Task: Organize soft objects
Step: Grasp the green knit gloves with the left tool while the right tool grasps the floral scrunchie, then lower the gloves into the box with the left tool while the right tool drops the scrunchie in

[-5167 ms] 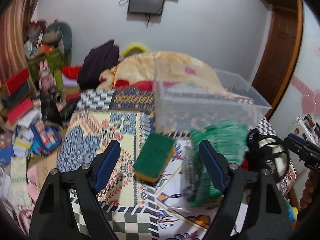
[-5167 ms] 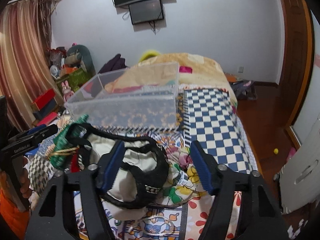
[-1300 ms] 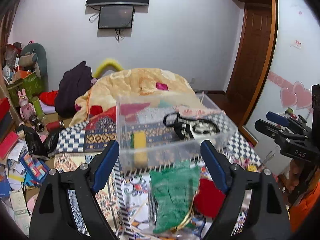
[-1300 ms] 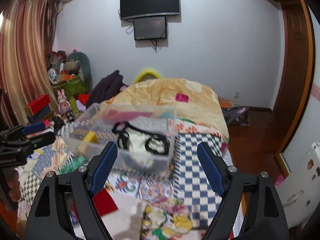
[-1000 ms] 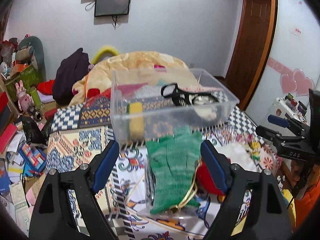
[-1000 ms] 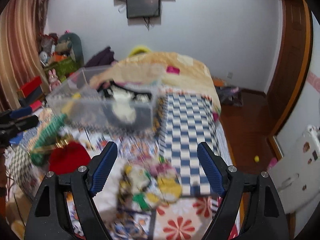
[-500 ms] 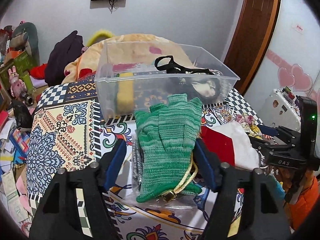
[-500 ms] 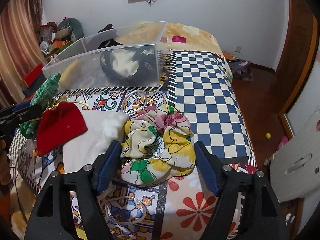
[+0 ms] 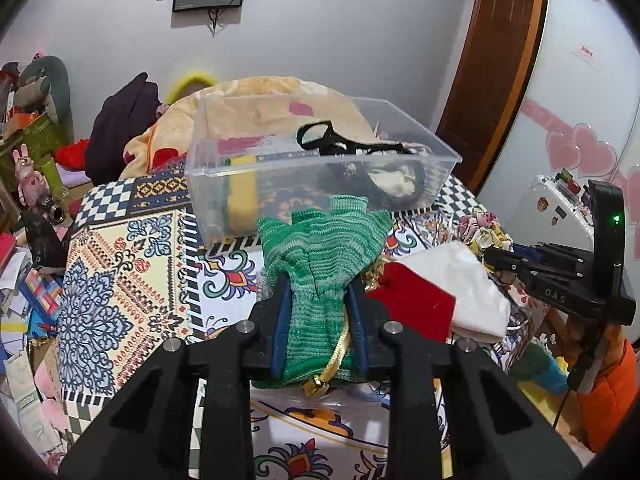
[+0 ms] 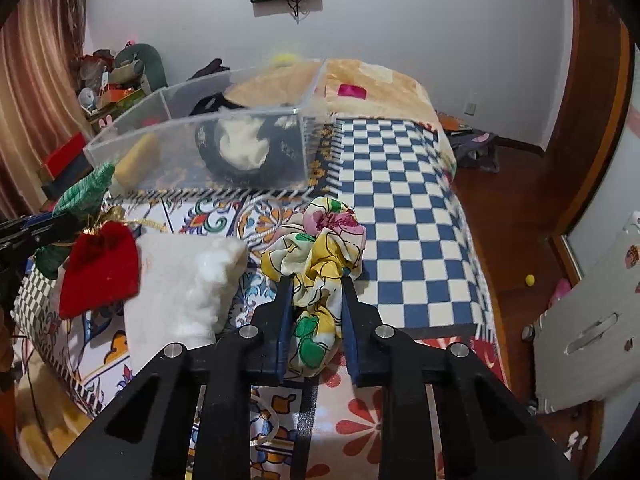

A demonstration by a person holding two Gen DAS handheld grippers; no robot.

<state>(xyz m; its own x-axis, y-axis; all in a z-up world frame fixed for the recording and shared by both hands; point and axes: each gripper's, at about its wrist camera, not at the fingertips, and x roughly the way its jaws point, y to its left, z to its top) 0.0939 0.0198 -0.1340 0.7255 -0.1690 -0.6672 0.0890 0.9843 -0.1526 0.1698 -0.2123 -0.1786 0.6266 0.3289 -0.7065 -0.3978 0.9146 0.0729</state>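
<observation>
My left gripper (image 9: pixel 318 300) is shut on green knit gloves (image 9: pixel 320 252) in front of the clear plastic bin (image 9: pixel 436 184). The bin holds a yellow sponge (image 9: pixel 241 196) and a black-and-cream item (image 9: pixel 394 176). My right gripper (image 10: pixel 314 296) is shut on a floral fabric scrunchie (image 10: pixel 320 248) lying on the patterned bedspread (image 10: pixel 400 216). A red pouch (image 10: pixel 102 270) and a white fluffy cloth (image 10: pixel 184 280) lie left of the scrunchie. The bin also shows in the right wrist view (image 10: pixel 180 148), and the gloves (image 10: pixel 82 196) at far left.
A beige blanket (image 9: pixel 256 96) is heaped behind the bin. Clutter of boxes, papers and toys (image 9: pixel 28 208) fills the floor left of the bed. A wooden door (image 9: pixel 492 80) and a white cabinet (image 10: pixel 596 308) stand to the right.
Both grippers came down to the bed and closed: the left on the green gloves, the right on the floral scrunchie. Earlier both were open and above the bed.
</observation>
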